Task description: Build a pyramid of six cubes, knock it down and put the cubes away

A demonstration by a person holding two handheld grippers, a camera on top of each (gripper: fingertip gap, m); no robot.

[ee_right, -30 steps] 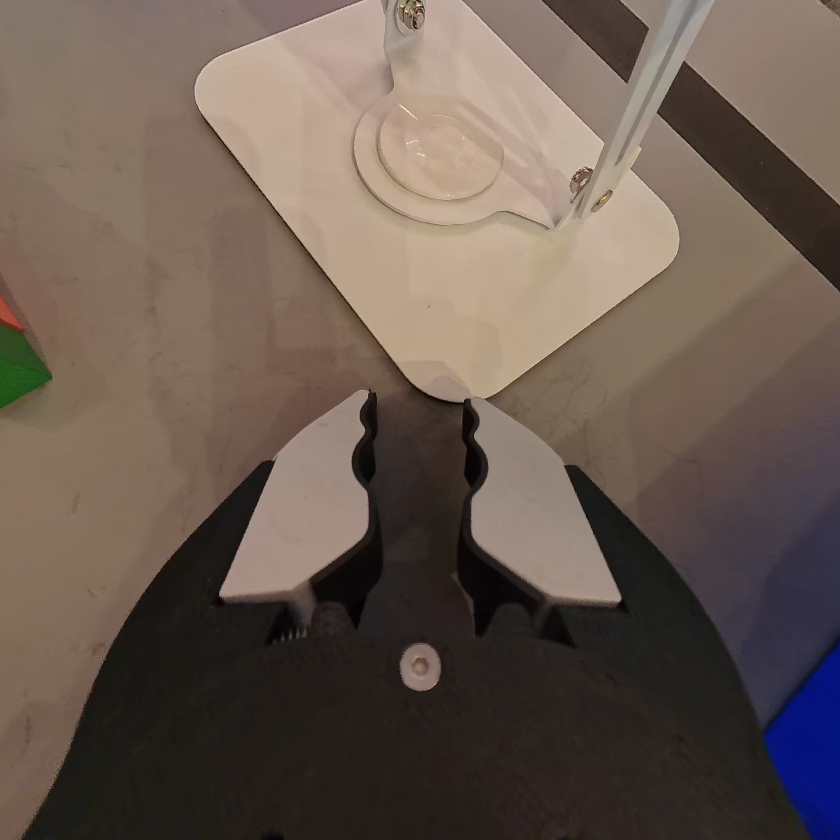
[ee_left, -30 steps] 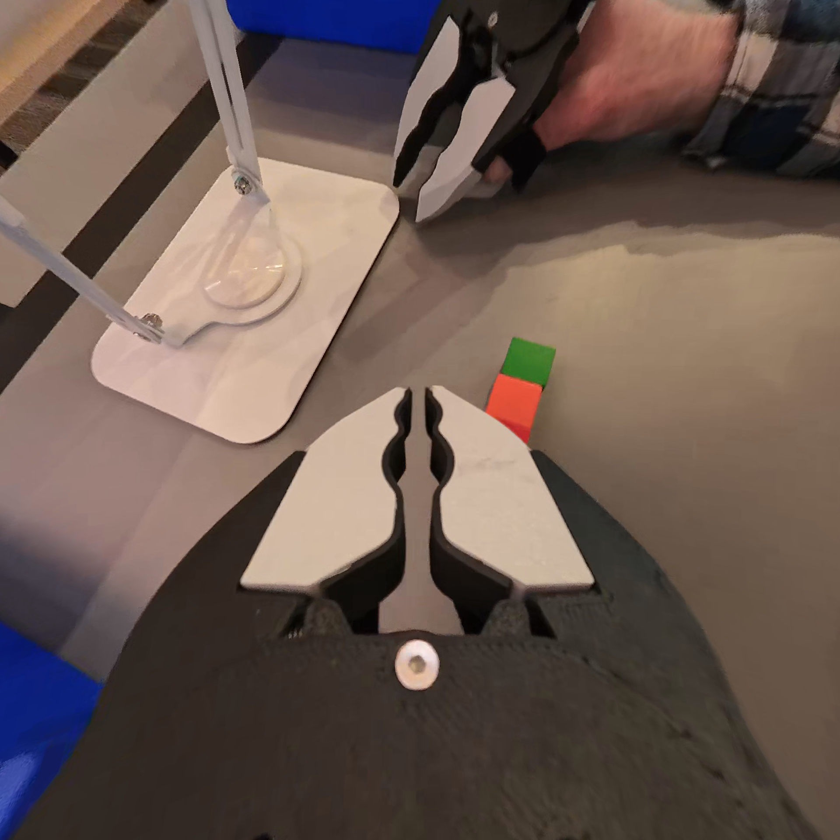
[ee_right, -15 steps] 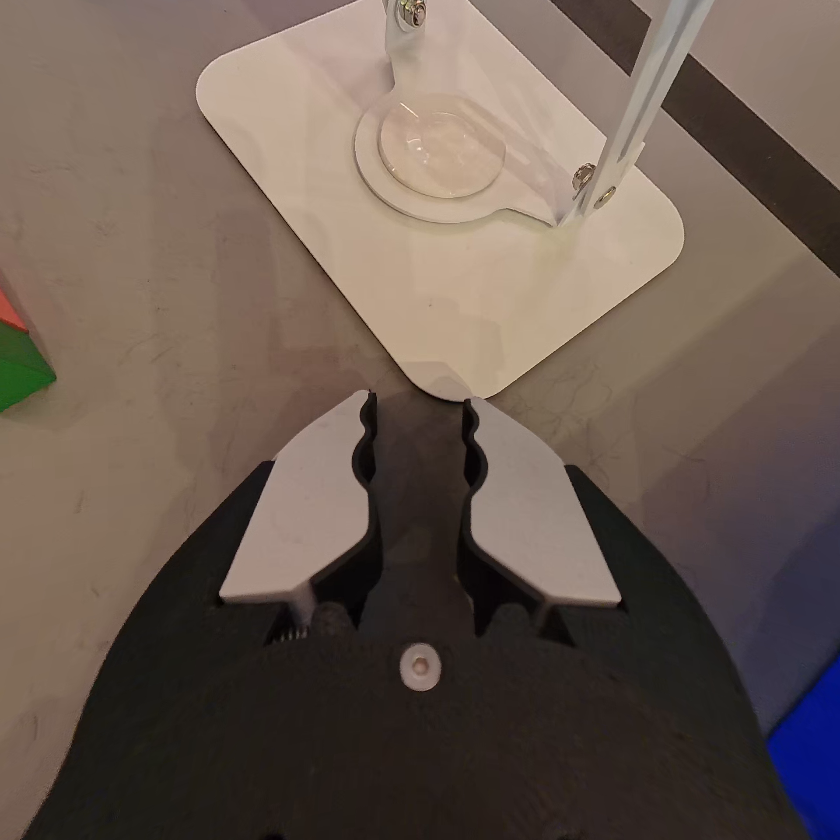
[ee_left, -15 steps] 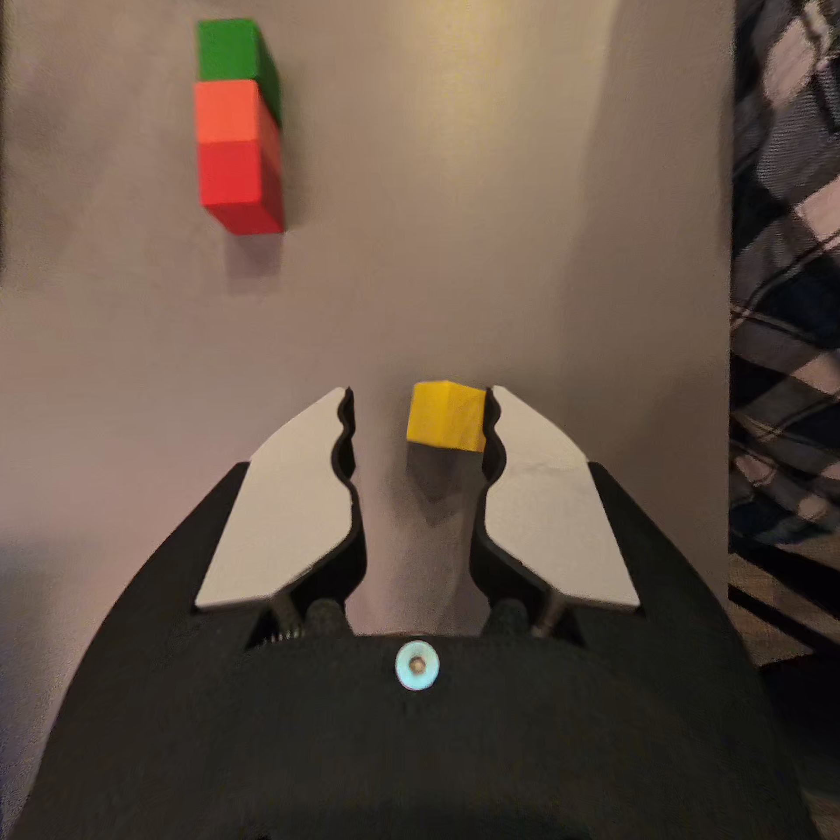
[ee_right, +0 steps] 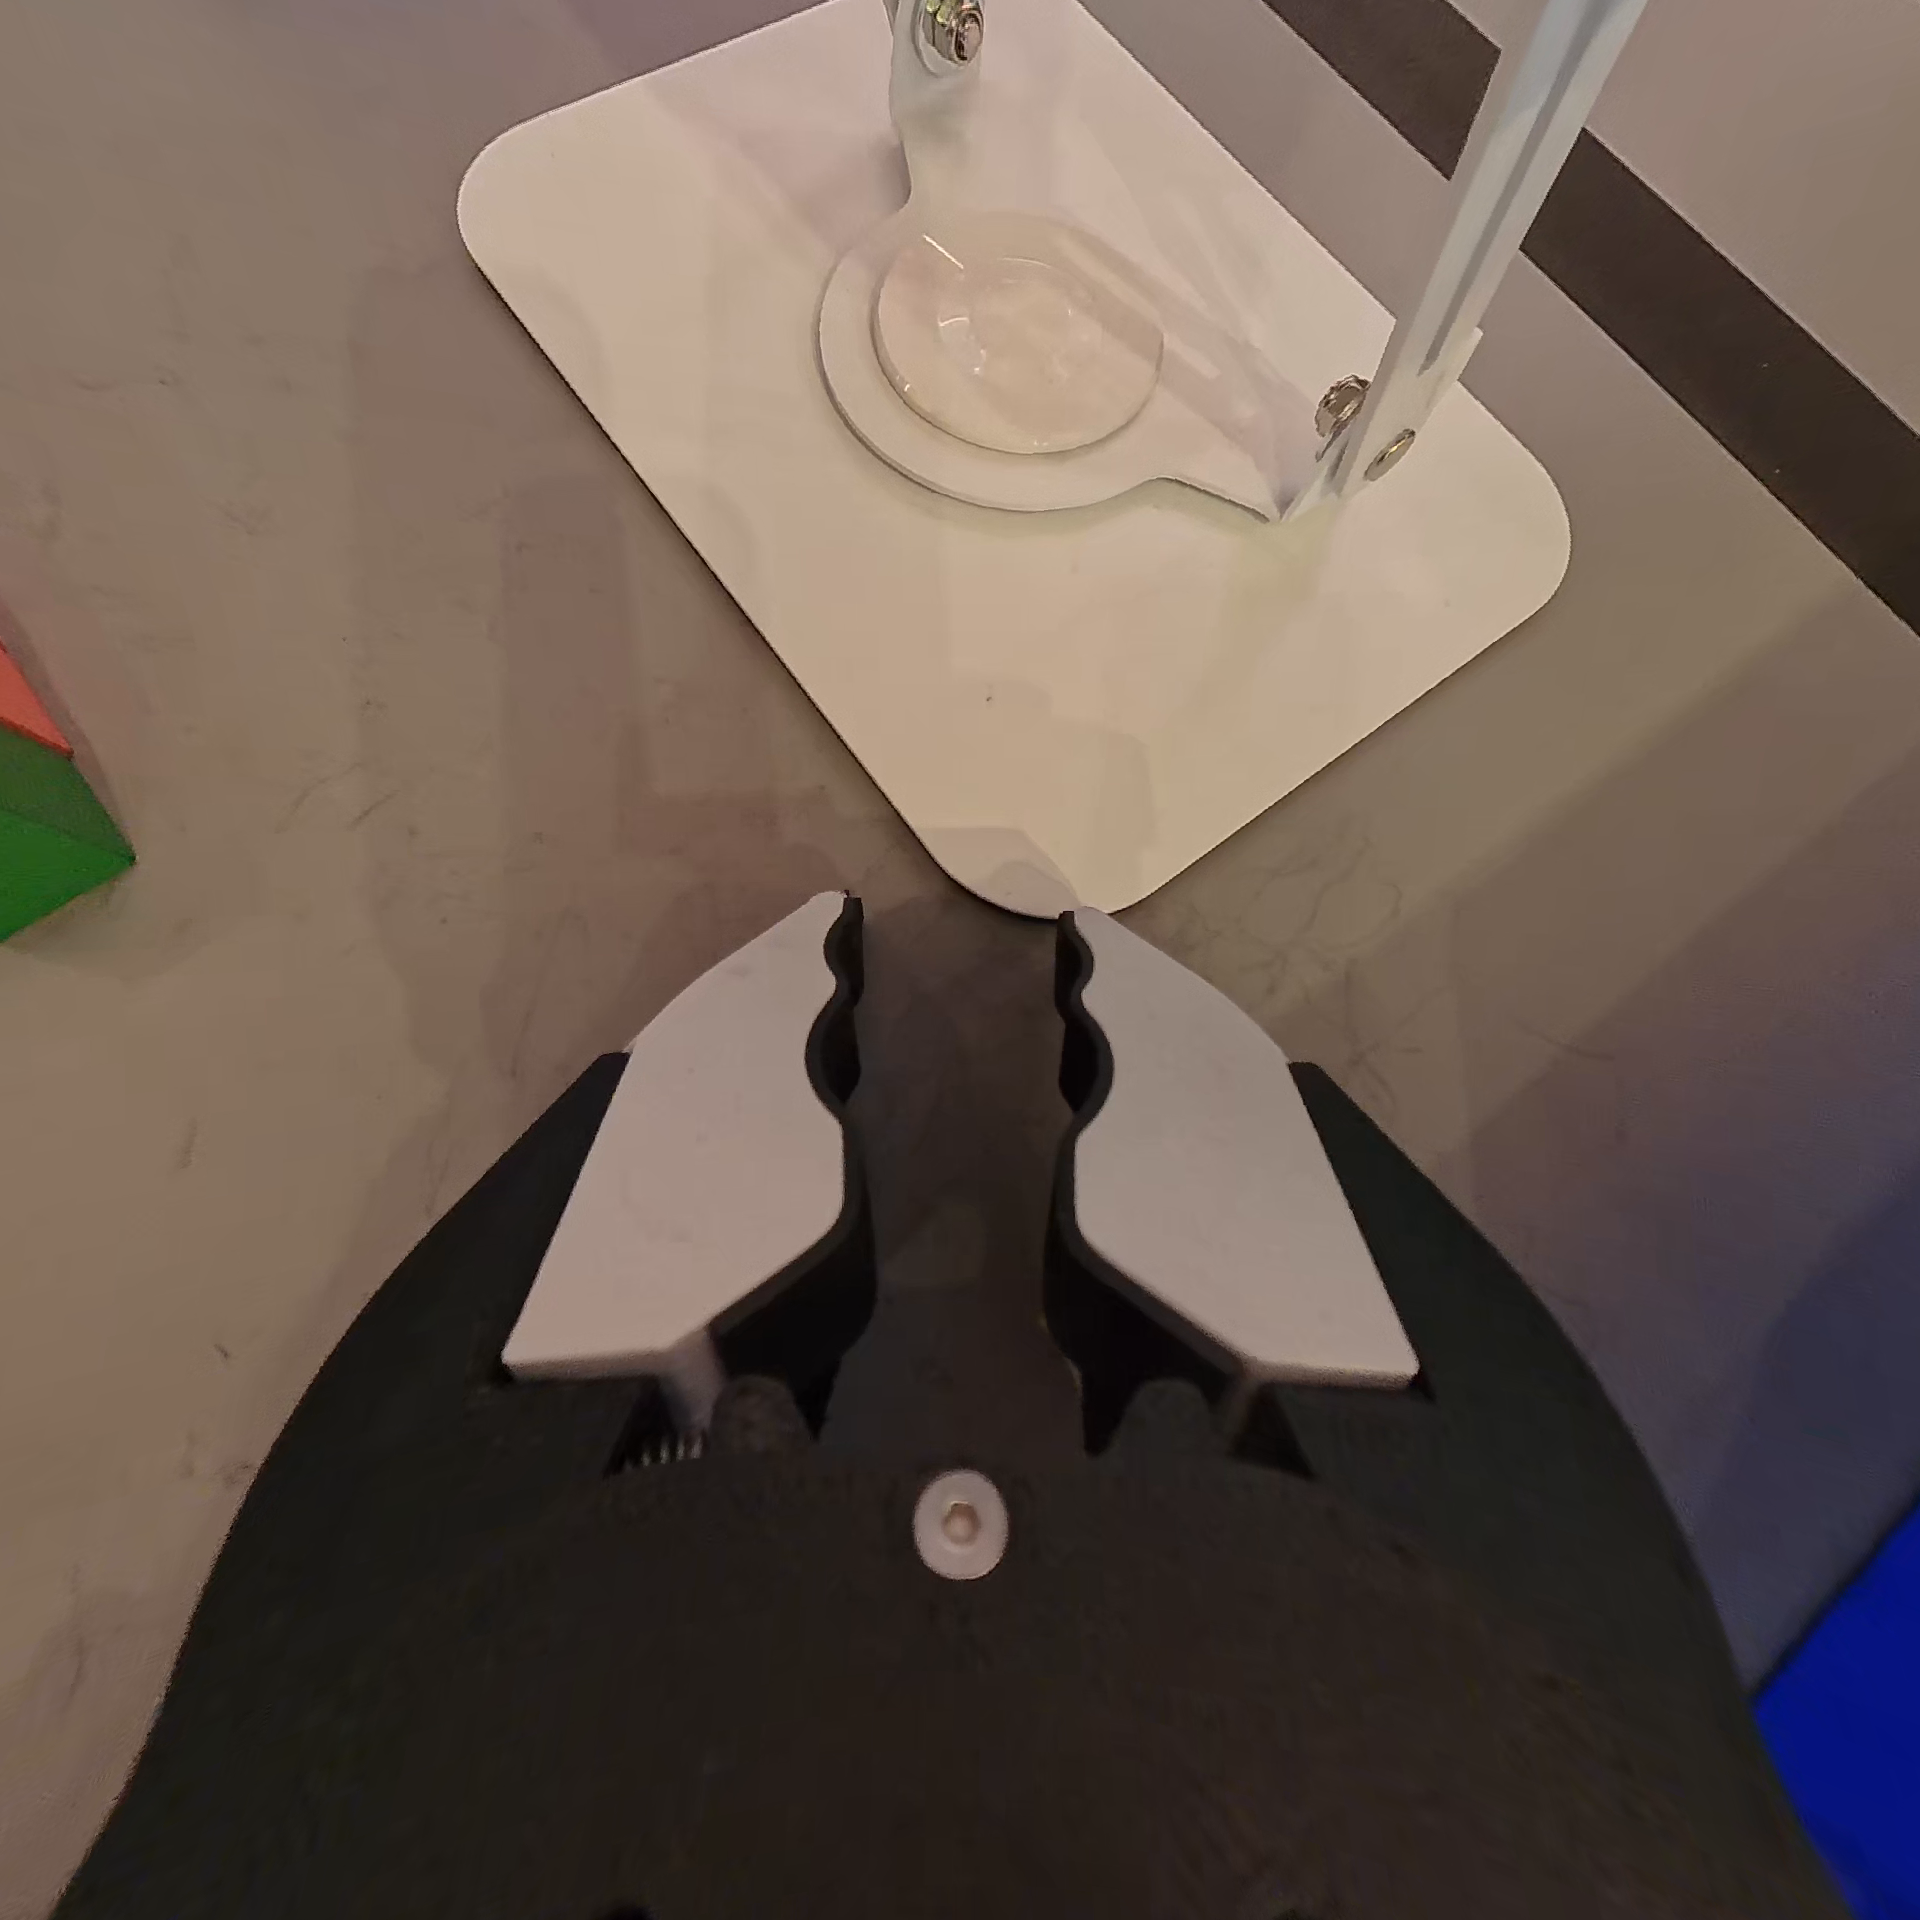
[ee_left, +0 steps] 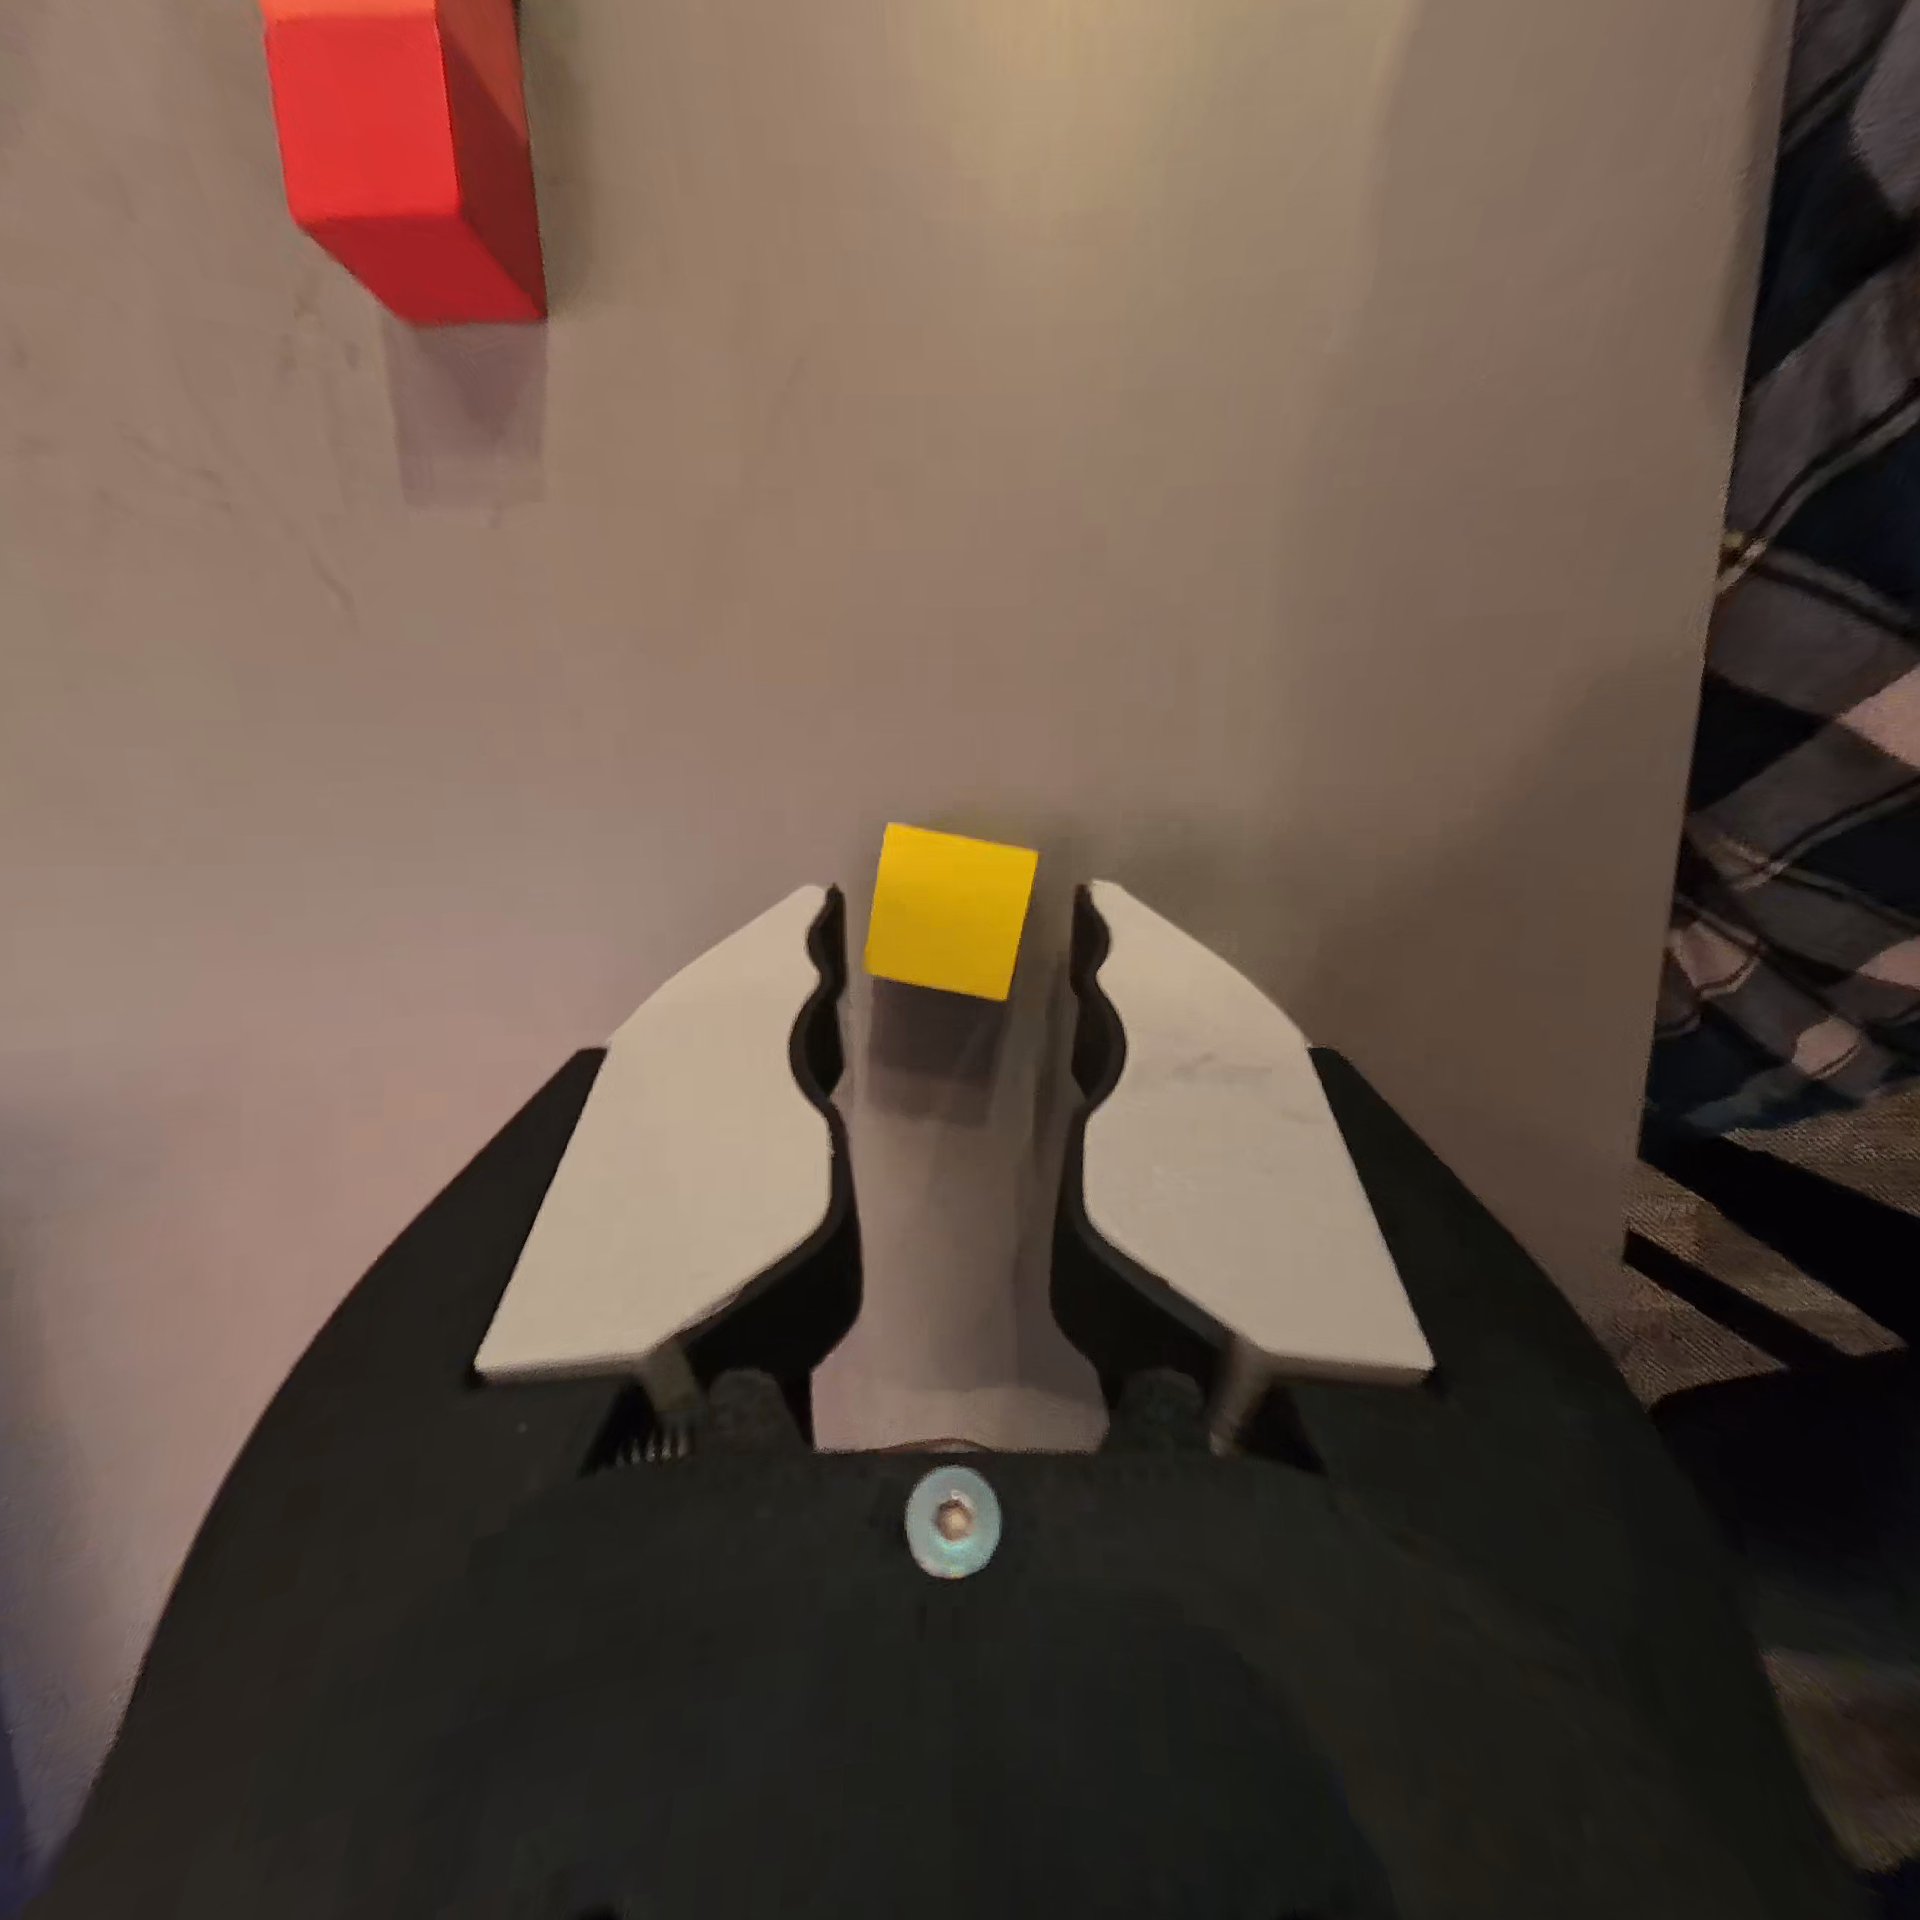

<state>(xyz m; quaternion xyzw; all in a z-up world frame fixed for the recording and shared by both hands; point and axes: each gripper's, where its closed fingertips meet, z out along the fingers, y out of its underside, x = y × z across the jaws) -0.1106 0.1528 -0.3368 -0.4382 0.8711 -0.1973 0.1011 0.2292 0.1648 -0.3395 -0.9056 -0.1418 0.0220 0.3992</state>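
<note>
The yellow cube (ee_left: 951, 912) sits on the table between your left gripper (ee_left: 951, 914)'s parted fingers, a gap either side; you're picking up, so close squarely. Your right gripper (ee_right: 954, 920) hangs open, empty.

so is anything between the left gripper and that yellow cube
Nothing visible. The yellow cube sits on the bare grey table right between the open left gripper fingertips, with a gap showing on each side, so neither pad presses it yet. The red cube lies well off to the far left, clear of the approach.
</note>
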